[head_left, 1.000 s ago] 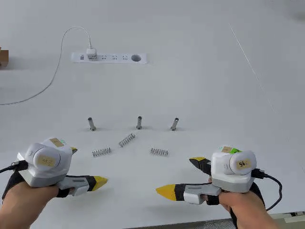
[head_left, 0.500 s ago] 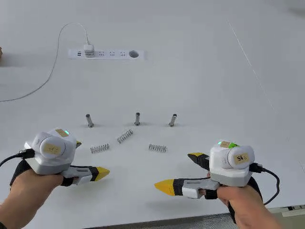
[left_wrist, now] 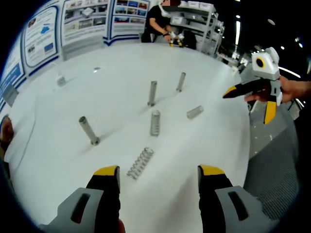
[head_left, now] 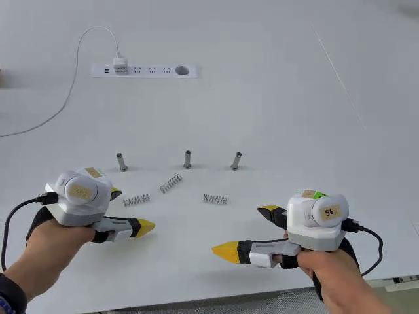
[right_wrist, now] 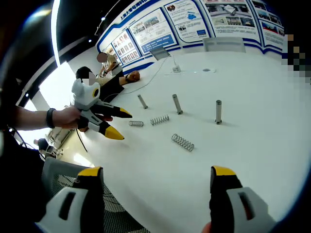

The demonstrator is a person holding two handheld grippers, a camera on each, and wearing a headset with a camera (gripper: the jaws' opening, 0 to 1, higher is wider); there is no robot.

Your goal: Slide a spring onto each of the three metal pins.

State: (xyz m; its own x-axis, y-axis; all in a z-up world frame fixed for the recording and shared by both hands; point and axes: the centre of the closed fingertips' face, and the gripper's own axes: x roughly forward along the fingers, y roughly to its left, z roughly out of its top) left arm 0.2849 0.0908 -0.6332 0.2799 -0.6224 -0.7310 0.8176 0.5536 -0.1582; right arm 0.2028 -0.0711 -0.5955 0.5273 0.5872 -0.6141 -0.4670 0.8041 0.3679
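Three cylindrical steel pins (head_left: 187, 159) and three coiled wire springs (head_left: 170, 183) sit on the smooth white counter (head_left: 281, 111). The left claw (head_left: 133, 210) and right claw (head_left: 242, 230) gape wide.

— What has that person got there?
— Two tools, each a rounded white-grey housing with black jaws tipped in yellow. The right gripper (head_left: 245, 230) has a tan sticker (head_left: 330, 212) with digits on its housing and a green light (head_left: 317, 194) on top.
— And the left gripper (head_left: 132, 210)?
— Tan stickers too. A black cable (head_left: 370, 243) leaves the back of each housing, black straps (head_left: 38, 222) sit under it, and there is a dark band (head_left: 6, 292) on the left wrist.
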